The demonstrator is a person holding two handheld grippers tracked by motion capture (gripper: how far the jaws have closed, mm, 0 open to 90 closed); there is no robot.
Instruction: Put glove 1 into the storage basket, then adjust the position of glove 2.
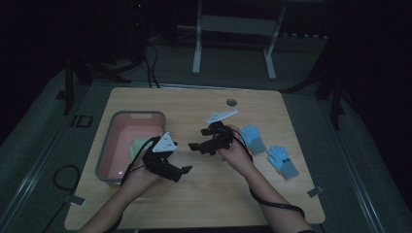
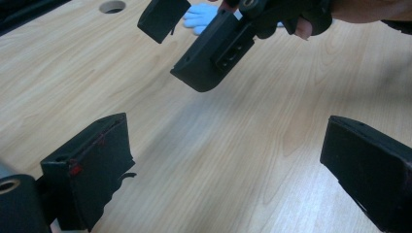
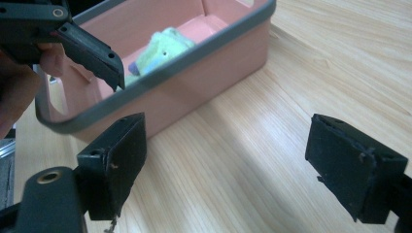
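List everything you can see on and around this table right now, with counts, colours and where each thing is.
gloves: two, light blue with grey cuffs, flat on the table's right side.
bin: one, pink with grey rim, table's left side.
soft item: one, pale green, inside the bin.
table: one, light wood, with a round hole near the far edge.
frame: one, white, on the floor beyond the table.
left gripper: black, open, beside the bin.
right gripper: black, open, mid-table.

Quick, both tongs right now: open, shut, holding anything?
Left tongs: open, empty, above the bare table.
Right tongs: open, empty, facing the pink bin.
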